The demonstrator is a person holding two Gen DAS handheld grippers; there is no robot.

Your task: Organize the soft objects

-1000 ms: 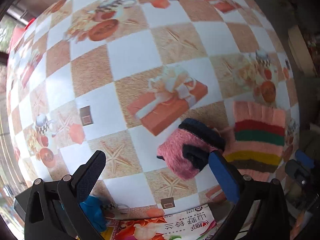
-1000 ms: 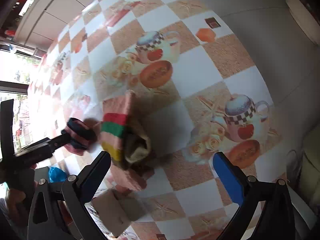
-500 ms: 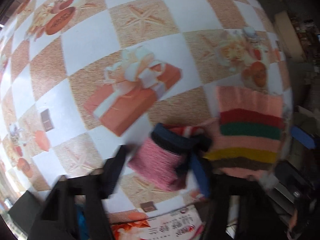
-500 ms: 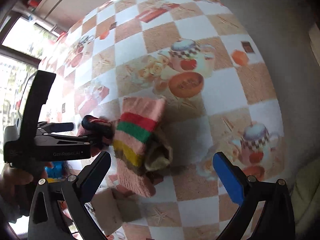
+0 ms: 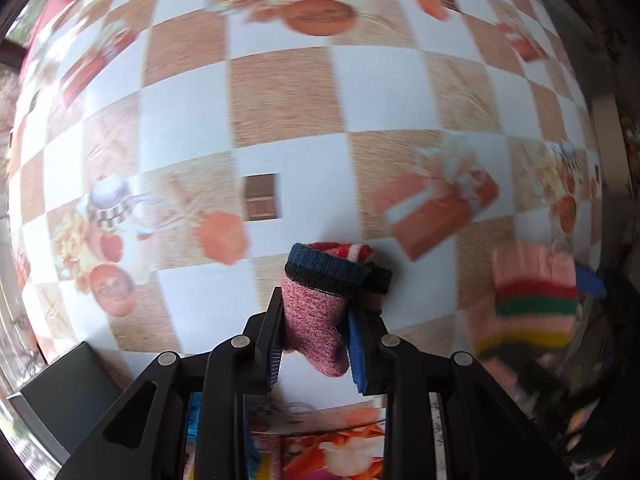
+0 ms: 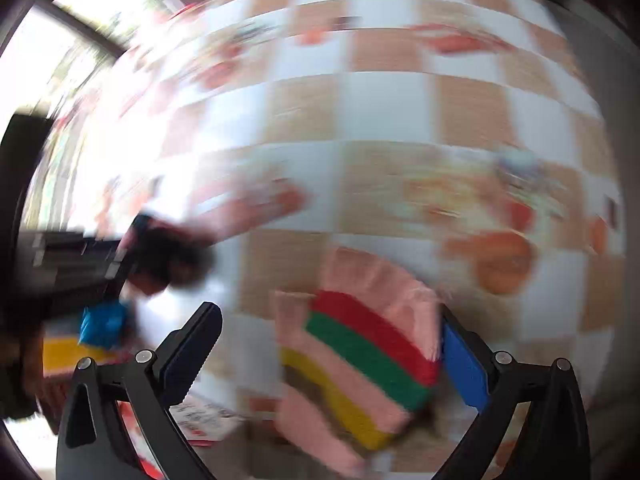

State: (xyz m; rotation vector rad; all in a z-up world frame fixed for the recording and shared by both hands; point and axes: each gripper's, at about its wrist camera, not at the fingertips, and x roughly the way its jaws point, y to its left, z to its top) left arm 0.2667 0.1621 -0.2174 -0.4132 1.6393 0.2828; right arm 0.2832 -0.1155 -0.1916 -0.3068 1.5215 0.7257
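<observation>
My left gripper is shut on a pink knitted sock with a dark blue cuff and holds it just above the checkered tablecloth. The same sock shows blurred at the left in the right wrist view. A striped knitted piece, pink with red, green and yellow bands, lies between the fingers of my right gripper, which is open around it. The striped piece also shows at the right in the left wrist view.
A printed paper pack lies at the table's near edge under my left gripper. A blue object sits beside it. The table edge and dark floor run along the right.
My left gripper has closed on the pink sock and carried it left, away from the striped piece. My right gripper has come down around the striped piece.
</observation>
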